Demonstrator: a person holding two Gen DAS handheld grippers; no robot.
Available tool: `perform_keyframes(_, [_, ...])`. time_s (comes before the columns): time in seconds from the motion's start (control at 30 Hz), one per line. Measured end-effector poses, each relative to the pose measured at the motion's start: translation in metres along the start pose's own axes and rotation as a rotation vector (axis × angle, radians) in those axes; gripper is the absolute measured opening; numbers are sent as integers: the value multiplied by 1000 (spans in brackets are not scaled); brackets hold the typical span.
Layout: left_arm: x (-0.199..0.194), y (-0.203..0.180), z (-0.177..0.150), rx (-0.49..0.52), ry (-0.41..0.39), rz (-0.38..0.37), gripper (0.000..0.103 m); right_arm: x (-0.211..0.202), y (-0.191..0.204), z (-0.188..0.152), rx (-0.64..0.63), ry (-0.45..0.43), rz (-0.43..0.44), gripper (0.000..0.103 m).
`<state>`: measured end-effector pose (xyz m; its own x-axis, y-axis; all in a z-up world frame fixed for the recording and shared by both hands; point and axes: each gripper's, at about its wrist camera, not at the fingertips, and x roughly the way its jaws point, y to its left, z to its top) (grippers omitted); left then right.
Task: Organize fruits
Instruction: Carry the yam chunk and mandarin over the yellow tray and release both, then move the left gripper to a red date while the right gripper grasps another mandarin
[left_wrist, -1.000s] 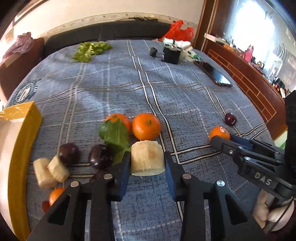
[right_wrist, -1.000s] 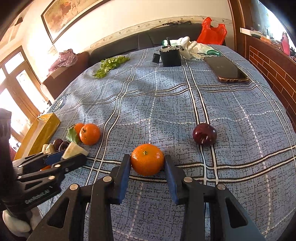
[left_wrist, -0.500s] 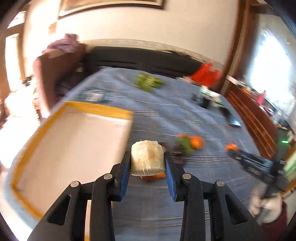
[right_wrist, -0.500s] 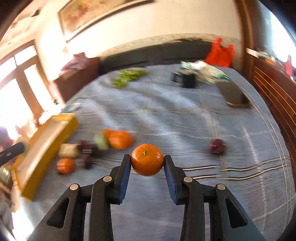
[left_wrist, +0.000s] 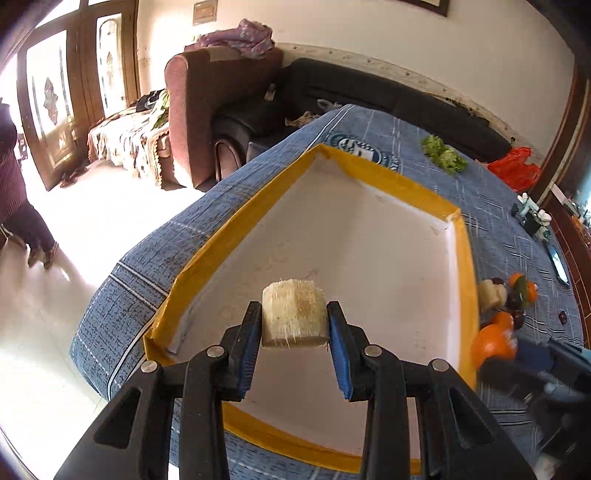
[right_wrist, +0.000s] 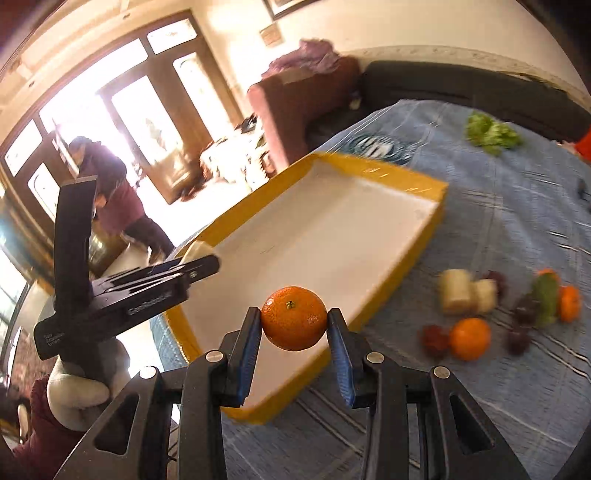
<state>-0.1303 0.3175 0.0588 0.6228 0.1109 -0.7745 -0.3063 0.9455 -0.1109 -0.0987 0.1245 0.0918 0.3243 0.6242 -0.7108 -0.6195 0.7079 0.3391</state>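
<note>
Left wrist view: left gripper (left_wrist: 294, 323) is clamping a pale fibrous cylindrical chunk (left_wrist: 294, 314) over the yellow-rimmed white tray (left_wrist: 463, 280). Right gripper (right_wrist: 294, 326) is gripping a round orange tangerine (right_wrist: 294, 317).

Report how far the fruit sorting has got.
Nothing is in the yellow tray yet; its white floor shows no fruit. In hand: the left tongs hold a pale cut chunk above the tray, and the right tongs hold an orange near its edge. Left to do: the remaining pile of oranges, pale chunks and dark fruits on the blue cloth.
</note>
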Motion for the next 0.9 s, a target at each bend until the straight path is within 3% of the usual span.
perform_keyframes(0.17, [13, 14, -3, -24, 33, 18, 34, 50, 27, -3, -53, 96, -3, 41])
perform_keyframes(0.37, [13, 26, -3, -44, 35, 20, 34, 73, 35, -5, -95, 135, -38, 41])
perform_keyframes(0.5, [-2, 26, 1, -55, 3, -4, 51, 76, 39, 2, -101, 127, -50, 43])
perform_keyframes(0.6, [-20, 25, 4, -69, -37, -21, 57, 72, 37, 5, -99, 117, -38, 43])
perform_keyframes(0.77, [-53, 16, 4, -77, -102, -49, 63, 25, 30, 3, -85, 34, -39, 43])
perform_keyframes(0.9, [-71, -7, 0, -43, -129, -91, 69, -26, -12, -4, -9, -49, -88, 45])
